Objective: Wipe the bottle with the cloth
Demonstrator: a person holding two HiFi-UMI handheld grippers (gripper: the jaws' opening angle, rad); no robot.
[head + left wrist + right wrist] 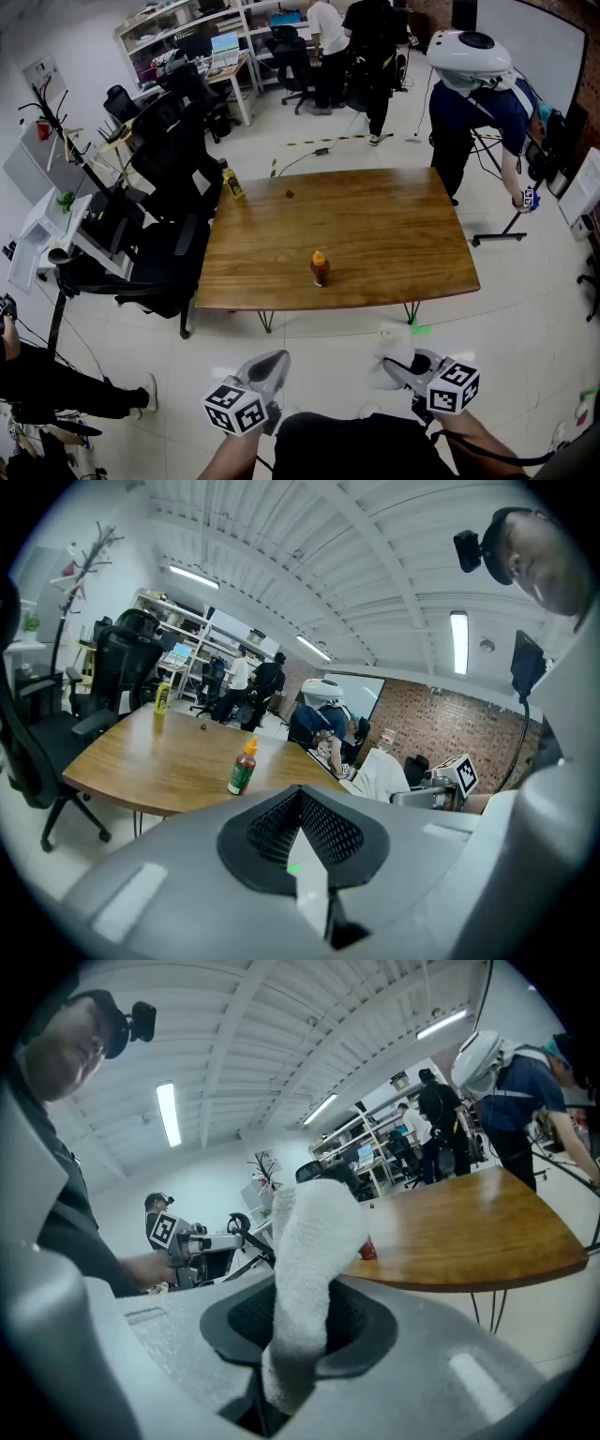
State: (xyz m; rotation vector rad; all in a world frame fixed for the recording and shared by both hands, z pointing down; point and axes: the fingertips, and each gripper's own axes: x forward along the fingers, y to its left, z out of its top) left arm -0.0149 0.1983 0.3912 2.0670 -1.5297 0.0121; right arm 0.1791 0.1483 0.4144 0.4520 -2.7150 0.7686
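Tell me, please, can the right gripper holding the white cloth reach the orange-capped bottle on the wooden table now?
Probably not yet: the right gripper, shut on the white cloth, hangs short of the wooden table. Nothing stands before the small orange-capped bottle; a step forward should do.

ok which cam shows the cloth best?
Right gripper view: the cloth fills the centre, clamped in the jaws. Head view shows the cloth small, near the bottom; left gripper view shows the cloth as a distant white patch.

Wooden table [394,225], black office chairs [173,141] beside it, shelves [150,23] beyond
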